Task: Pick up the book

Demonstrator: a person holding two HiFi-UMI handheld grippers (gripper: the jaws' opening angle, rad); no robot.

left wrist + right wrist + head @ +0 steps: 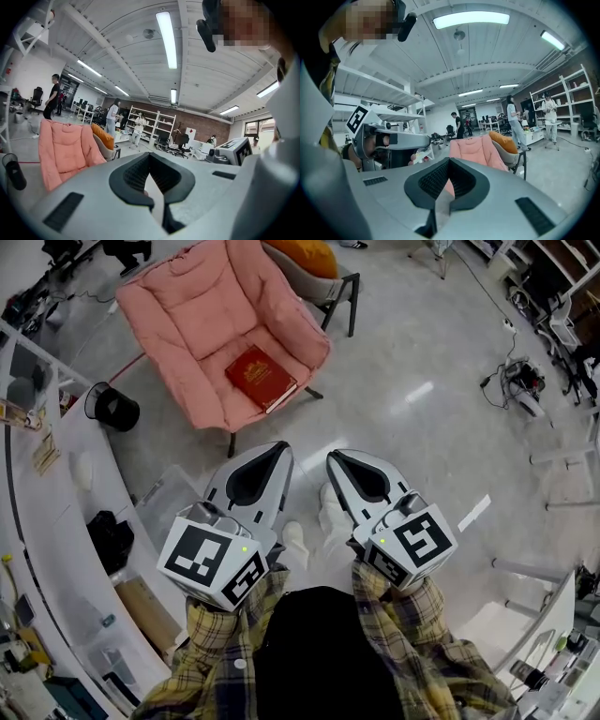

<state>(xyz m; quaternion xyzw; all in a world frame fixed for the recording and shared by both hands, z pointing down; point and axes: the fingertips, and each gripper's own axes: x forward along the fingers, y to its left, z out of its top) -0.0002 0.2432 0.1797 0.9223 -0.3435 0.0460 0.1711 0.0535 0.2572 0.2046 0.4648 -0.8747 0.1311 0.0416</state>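
Red hardcover book (261, 378) lies flat on the seat of the pink padded chair (183, 315), upper centre-left of the head view. Left gripper (280, 450) and right gripper (334, 459) are both clenched, empty, side by side mid-frame, aimed chairward but well short. Likely carried closed for the approach.

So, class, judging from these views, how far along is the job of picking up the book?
Done: nothing yet; the red book lies on the seat of the pink chair. In hand: the left gripper and right gripper are shut, empty, held side by side short of the chair. Left: reach the book, open the jaws, grip and lift it.
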